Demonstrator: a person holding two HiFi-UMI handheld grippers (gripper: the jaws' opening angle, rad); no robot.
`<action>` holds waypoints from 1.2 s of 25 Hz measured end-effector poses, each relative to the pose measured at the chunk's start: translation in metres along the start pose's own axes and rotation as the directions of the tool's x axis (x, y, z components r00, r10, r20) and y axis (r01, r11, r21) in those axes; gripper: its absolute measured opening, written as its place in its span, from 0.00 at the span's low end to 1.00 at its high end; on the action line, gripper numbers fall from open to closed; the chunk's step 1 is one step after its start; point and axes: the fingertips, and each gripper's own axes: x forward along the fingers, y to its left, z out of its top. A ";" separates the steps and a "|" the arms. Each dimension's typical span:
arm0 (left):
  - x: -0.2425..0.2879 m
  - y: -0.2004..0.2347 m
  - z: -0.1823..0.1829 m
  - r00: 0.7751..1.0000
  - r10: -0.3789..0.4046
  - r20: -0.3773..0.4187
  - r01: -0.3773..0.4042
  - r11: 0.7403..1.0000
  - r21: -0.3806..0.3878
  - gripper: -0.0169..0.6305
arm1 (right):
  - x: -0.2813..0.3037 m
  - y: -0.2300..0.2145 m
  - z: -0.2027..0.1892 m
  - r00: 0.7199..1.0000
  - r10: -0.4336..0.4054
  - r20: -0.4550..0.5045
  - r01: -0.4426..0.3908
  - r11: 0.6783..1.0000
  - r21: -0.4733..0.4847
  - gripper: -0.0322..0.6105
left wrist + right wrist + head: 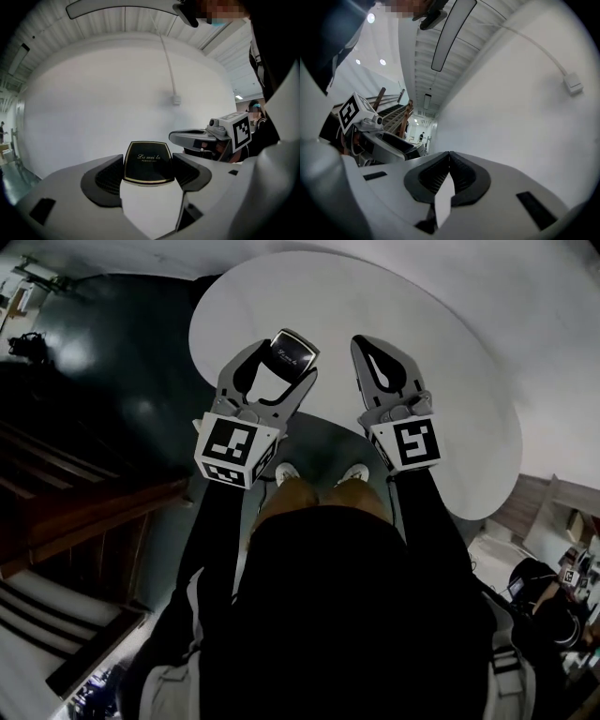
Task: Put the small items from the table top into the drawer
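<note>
While both sleeved arms reach forward side by side at the same height, the left gripper (278,369) clamps a small black compact (292,350) between its two jaws. The jaws press on the case's left and right edges. The compact has a thin gold border and pale script lettering on its lid, and it sits up between the jaw tips, lid facing back toward the gripper's camera. From the head view it is held in the air, seen against the near part of the round white table (450,409).

The right gripper (367,345) hangs just beside the left one, apart from it. Its jaws are pressed together at the tips with nothing between them. Each gripper carries its marker cube (232,448) at the rear.

Below the grippers, the person's two pale shoes (286,472) stand on the dark floor (112,362). Wooden stairs (66,512) lie to the left. Ahead of both grippers is a plain white wall (93,108), with a cable running down it to a small box (176,99).
</note>
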 end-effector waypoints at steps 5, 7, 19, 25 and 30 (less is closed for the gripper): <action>-0.066 0.065 -0.019 0.996 0.087 -0.023 -0.087 0.996 -0.021 0.55 | 0.057 0.072 0.014 0.996 0.088 0.028 -0.088 0.996 0.006 0.09; -0.087 0.086 -0.026 0.994 0.110 -0.027 -0.111 0.993 -0.032 0.55 | 0.073 0.098 0.017 0.994 0.110 0.025 -0.111 0.994 0.007 0.09; -0.125 0.128 -0.146 0.976 0.043 -0.214 -0.060 0.995 -0.073 0.55 | 0.115 0.164 -0.014 0.991 0.110 -0.072 -0.109 0.994 0.021 0.09; -0.124 0.132 -0.247 0.913 -0.020 -0.408 -0.020 0.996 -0.092 0.55 | 0.113 0.167 -0.037 0.984 0.090 -0.157 -0.090 0.996 0.012 0.09; -0.112 0.133 -0.317 0.825 -0.078 -0.560 0.048 0.996 -0.069 0.55 | 0.113 0.163 -0.046 0.978 0.071 -0.198 -0.072 0.997 0.004 0.09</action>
